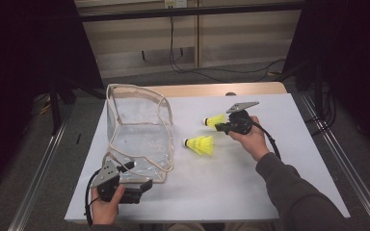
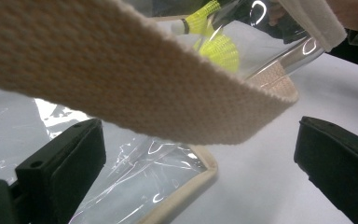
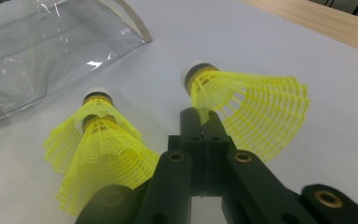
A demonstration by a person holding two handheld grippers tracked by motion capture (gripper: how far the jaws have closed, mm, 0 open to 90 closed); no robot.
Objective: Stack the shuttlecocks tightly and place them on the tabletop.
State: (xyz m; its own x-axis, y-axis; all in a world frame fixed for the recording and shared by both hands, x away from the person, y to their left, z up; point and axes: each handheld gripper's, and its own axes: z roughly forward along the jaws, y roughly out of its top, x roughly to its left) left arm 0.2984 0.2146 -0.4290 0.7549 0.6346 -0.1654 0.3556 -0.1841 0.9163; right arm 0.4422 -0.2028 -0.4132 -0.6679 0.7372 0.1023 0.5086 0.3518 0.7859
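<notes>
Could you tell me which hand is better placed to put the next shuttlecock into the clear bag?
The right. The right gripper is already shut on a yellow shuttlecock, lifted off the table beside the nested pair. The left gripper stands open at the clear bag, its strap between the jaws.

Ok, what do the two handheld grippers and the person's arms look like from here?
Both grippers are black. The left gripper and the right gripper each carry a grey three-cornered plate on top and trail a black cable. The left's fingers are broad, flat, matte black blocks; the right's fingers are narrow and black, on arms with brass-coloured pivot bushings. A dark grey sleeve covers the right forearm.
</notes>
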